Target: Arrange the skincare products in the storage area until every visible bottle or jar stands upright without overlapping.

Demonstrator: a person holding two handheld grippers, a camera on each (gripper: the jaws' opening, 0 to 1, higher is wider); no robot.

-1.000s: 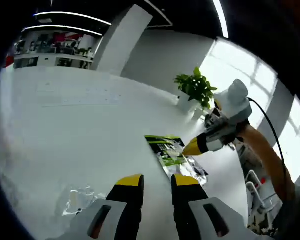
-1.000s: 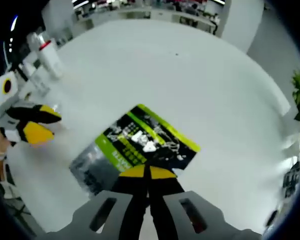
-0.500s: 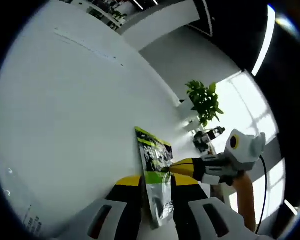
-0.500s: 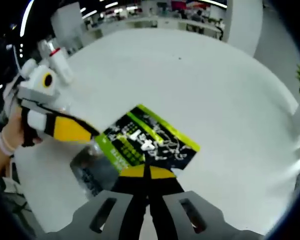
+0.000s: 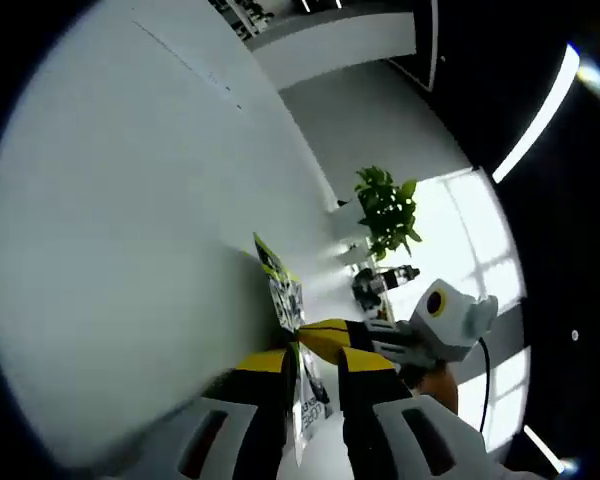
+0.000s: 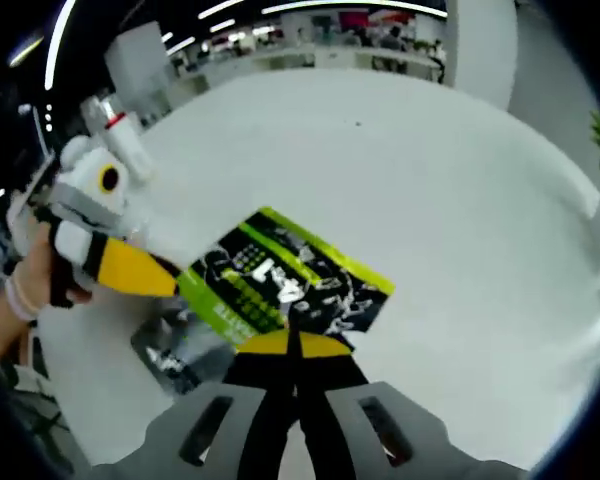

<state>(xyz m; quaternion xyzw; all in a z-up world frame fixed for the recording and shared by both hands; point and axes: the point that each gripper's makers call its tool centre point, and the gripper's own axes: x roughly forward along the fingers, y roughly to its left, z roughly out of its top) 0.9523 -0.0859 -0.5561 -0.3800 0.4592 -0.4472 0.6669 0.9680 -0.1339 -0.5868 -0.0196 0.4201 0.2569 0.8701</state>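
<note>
My view takes in a wide white tabletop (image 6: 450, 190), bare over most of its surface. A leafy green potted plant (image 5: 385, 208) stands at its far edge, right of centre in the left gripper view, before a bright window (image 5: 460, 230) at the right. A white pillar (image 6: 480, 50) rises at the upper right of the right gripper view. Long ceiling lights (image 6: 60, 45) glow at the upper left there, over blurred shelving (image 6: 350, 20) along the top.
</note>
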